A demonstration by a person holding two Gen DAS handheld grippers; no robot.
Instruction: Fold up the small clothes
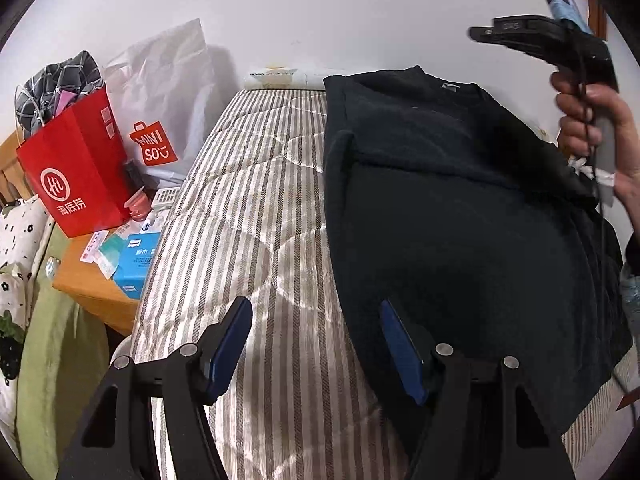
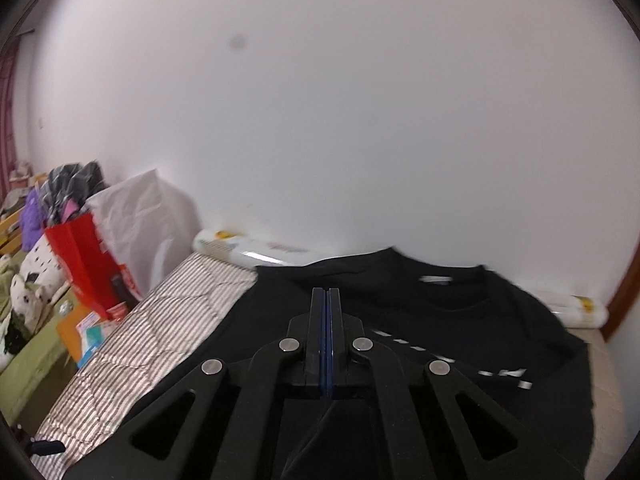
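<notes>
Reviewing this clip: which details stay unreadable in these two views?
- Black shirt: near hem hidden by the left gripper in the left wrist view.
- Shirt's white print: blurred in the right wrist view.
- Collar label: too small.
- Right gripper: shut, no cloth visibly between its pads.

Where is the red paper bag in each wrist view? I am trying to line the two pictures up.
Left wrist view: the red paper bag stands at the left edge, beside the striped mattress.
Right wrist view: the red paper bag is at the left, smaller, past the mattress.
Shared landmark: the black shirt lying on the mattress.
</notes>
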